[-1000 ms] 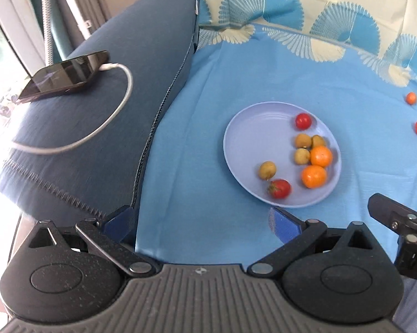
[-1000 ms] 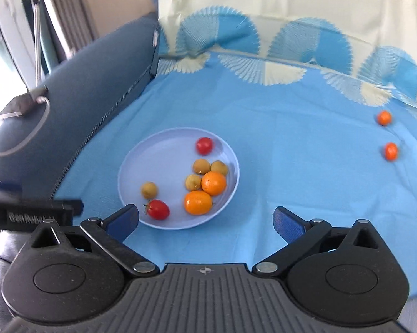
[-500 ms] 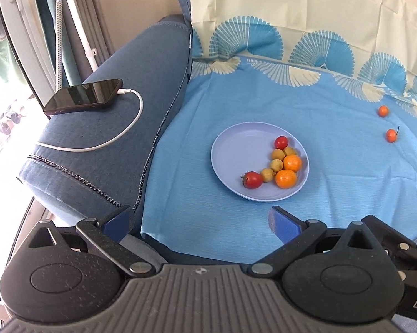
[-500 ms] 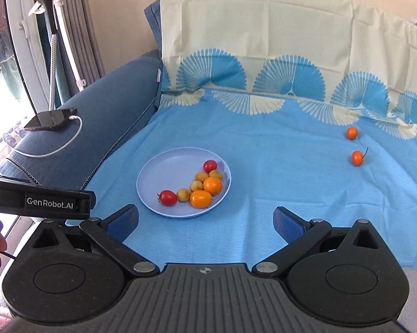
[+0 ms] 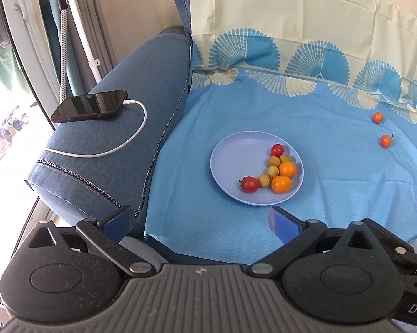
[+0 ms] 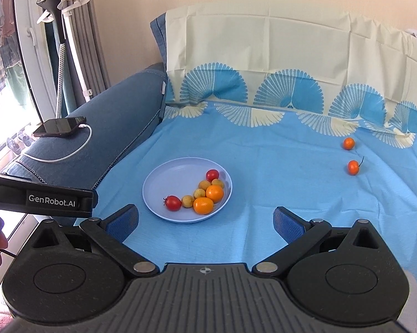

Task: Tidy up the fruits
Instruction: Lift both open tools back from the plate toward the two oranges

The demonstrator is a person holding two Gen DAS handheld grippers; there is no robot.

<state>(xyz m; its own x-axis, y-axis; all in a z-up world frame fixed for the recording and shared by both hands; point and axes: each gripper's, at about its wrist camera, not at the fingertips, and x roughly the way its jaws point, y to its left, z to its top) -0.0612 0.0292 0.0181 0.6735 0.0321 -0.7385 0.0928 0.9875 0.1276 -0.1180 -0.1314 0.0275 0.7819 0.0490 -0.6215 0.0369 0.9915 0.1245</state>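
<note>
Mostly done: the plate (image 6: 164,174) just ahead of my empty, wide-open right claw (image 6: 205,220) holds eight fruits; two small orange fruits (image 6: 353,167) remain far right.

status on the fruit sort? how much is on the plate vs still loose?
Done: eight fruits sit on the plate: two red, four yellow, two orange. In hand: nothing; the left gripper and right gripper are both open and empty, short of the plate. Left: two small orange fruits lie loose on the blue cloth, far right.
</note>
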